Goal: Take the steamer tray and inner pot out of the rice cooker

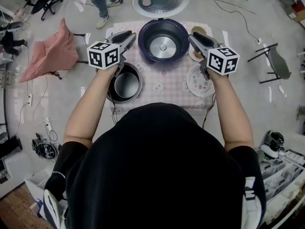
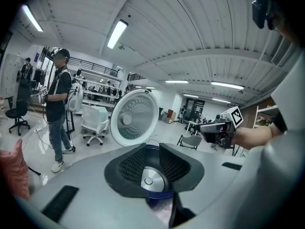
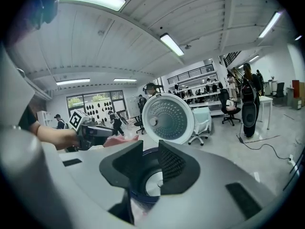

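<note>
Head view: the rice cooker (image 1: 162, 41) stands open at upper centre, its bowl empty down to the metal heating plate, its lid (image 1: 160, 0) raised behind it; the inner pot (image 1: 127, 85) sits on the checked cloth (image 1: 164, 82) at lower left of the cooker, apart from it; a white round tray (image 1: 199, 82), which we take for the steamer tray, lies flat on the cloth at lower right.

The left gripper (image 1: 129, 36) hangs just left of the cooker's rim and the right gripper (image 1: 194, 37) just right of it; neither touches it.

Left gripper view: we see the left gripper's (image 2: 152, 165) jaws partly apart, with only the cooker's bowl showing through the gap.

Right gripper view: the right gripper's (image 3: 151, 168) jaws likewise stand partly apart and grip nothing.
</note>
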`<act>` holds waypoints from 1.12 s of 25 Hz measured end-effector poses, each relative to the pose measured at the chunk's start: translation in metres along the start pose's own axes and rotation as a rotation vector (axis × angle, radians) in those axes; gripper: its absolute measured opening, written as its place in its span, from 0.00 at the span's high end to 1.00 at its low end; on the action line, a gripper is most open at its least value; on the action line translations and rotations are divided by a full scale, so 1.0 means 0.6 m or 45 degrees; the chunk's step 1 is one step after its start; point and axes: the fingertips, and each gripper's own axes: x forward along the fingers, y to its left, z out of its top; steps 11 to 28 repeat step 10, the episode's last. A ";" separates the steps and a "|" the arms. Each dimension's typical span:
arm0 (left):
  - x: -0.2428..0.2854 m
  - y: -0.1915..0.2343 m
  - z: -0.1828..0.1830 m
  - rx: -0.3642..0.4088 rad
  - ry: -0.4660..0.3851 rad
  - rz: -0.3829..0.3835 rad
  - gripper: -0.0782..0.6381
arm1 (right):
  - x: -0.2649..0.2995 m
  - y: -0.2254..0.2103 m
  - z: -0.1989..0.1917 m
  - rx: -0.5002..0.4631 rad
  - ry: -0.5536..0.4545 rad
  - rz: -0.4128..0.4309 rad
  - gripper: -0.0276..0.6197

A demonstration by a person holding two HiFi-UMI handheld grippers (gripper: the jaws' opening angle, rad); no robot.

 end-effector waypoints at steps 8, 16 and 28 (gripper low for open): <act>0.029 -0.016 0.032 0.051 0.016 -0.030 0.76 | -0.042 -0.037 0.004 0.035 -0.005 -0.066 0.80; 0.029 -0.015 0.044 0.059 0.016 -0.030 0.77 | -0.051 -0.041 0.011 0.037 -0.005 -0.081 0.80; 0.029 -0.015 0.044 0.059 0.016 -0.030 0.77 | -0.051 -0.041 0.011 0.037 -0.005 -0.081 0.80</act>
